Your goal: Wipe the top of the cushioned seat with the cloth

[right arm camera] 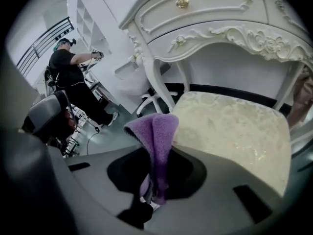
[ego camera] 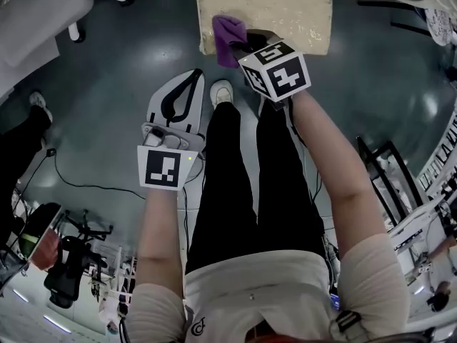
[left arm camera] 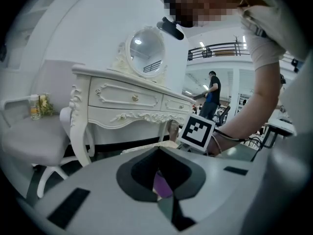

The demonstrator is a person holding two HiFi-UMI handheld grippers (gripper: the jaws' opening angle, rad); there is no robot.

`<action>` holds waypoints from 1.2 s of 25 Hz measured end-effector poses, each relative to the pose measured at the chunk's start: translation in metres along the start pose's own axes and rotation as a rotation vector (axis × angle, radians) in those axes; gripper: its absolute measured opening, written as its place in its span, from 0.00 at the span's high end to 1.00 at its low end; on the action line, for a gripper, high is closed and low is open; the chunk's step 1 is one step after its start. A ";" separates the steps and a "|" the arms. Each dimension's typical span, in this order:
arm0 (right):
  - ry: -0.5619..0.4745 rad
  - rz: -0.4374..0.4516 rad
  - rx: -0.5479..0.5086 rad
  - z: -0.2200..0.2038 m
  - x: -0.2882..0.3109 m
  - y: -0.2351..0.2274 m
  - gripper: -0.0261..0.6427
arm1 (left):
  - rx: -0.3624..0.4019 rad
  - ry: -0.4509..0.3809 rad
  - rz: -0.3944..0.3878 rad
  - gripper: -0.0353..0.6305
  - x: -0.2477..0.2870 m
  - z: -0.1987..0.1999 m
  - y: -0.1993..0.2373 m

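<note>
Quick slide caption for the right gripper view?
Right gripper clamps the purple cloth at the edge of the cream cushioned seat.

Glossy dark grey floor [ego camera: 107, 120] catches overhead light — a black cable [ego camera: 86, 186] snakes across it at 9 o'clock. In the left gripper view a carved white dressing table [left arm camera: 127, 99] carries an oval mirror [left arm camera: 144, 58] at 12 o'clock, a pale chair [left arm camera: 34, 143] at 9 o'clock.

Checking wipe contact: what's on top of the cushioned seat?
Only the purple cloth, at its near left corner, held by the right gripper. Elsewhere the seat is bare. The marker cube hides part of its near edge; contact unclear.
</note>
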State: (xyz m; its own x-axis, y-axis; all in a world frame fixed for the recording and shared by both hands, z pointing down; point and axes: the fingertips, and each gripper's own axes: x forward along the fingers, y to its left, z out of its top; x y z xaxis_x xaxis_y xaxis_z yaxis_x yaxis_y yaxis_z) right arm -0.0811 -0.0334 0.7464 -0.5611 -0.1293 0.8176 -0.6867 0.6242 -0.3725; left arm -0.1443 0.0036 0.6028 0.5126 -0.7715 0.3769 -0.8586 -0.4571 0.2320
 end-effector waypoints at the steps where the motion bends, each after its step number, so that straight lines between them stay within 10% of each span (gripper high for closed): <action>1: 0.008 0.012 -0.002 0.000 0.008 0.008 0.85 | 0.001 0.004 0.005 0.93 -0.004 -0.003 0.006; 30: 0.043 0.033 -0.031 -0.014 0.012 -0.036 0.84 | -0.074 -0.026 0.049 0.93 0.033 -0.009 -0.007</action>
State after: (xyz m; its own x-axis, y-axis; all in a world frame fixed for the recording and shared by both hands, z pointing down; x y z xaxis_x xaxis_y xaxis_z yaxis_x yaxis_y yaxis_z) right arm -0.0563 -0.0469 0.7759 -0.5620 -0.0754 0.8237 -0.6535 0.6509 -0.3863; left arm -0.1212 -0.0152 0.6221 0.4689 -0.8036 0.3667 -0.8793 -0.3855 0.2797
